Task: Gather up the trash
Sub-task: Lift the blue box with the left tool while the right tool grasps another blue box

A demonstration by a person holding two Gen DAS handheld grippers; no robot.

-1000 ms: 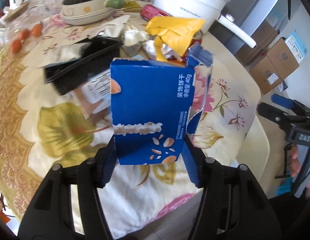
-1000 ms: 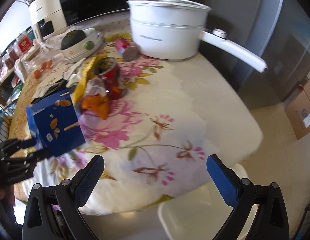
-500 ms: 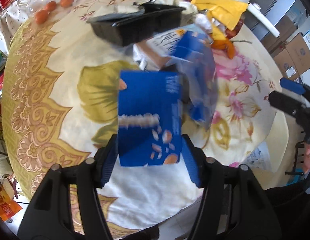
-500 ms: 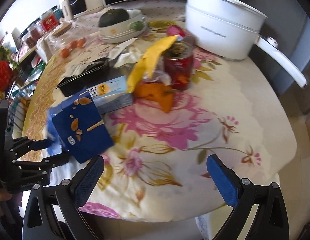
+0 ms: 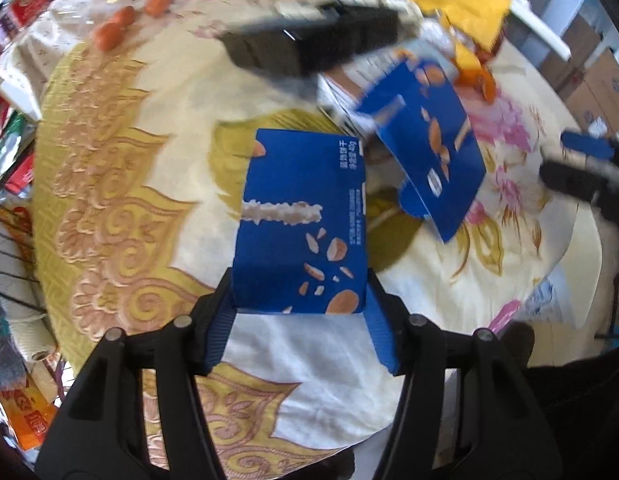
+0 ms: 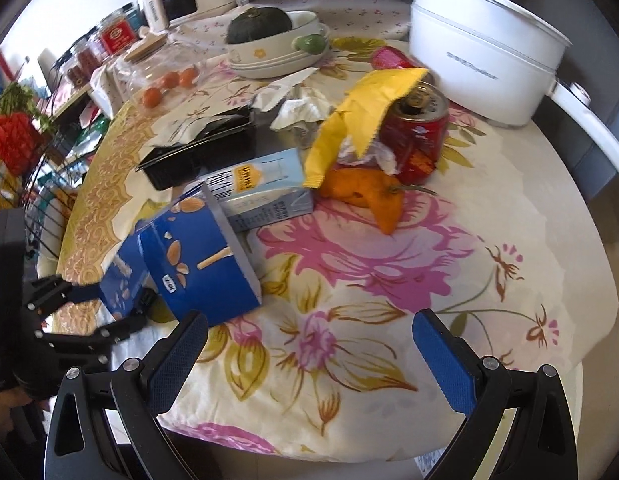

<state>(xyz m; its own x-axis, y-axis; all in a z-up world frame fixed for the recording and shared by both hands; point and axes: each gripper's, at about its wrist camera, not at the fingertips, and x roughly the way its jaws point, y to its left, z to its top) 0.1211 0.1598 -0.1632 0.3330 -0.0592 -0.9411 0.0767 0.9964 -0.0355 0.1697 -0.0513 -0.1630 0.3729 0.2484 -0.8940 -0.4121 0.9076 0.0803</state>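
Carrying a flat blue cardboard biscuit box [image 5: 301, 224] clamped between its pads, the left gripper [image 5: 299, 320] hangs over the floral tablecloth's [image 5: 121, 184] near edge. The right gripper [image 6: 309, 356] stands wide open and empty. Next, I judge, comes dropping the box into a bin, but none is visible; the left view is motion-blurred, and a second blue flap [image 5: 429, 148] beside the box is hard to read.

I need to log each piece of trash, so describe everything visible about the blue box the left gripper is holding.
The blue box is a flat snack carton that looks like printed cardboard, with a white coated stick across its face, scattered almond pieces and white text along one edge. The left gripper clamps its lower end between blue pads, holding it above the floral tablecloth. A torn-open flap section hangs off to its right. Its back face is unseen.
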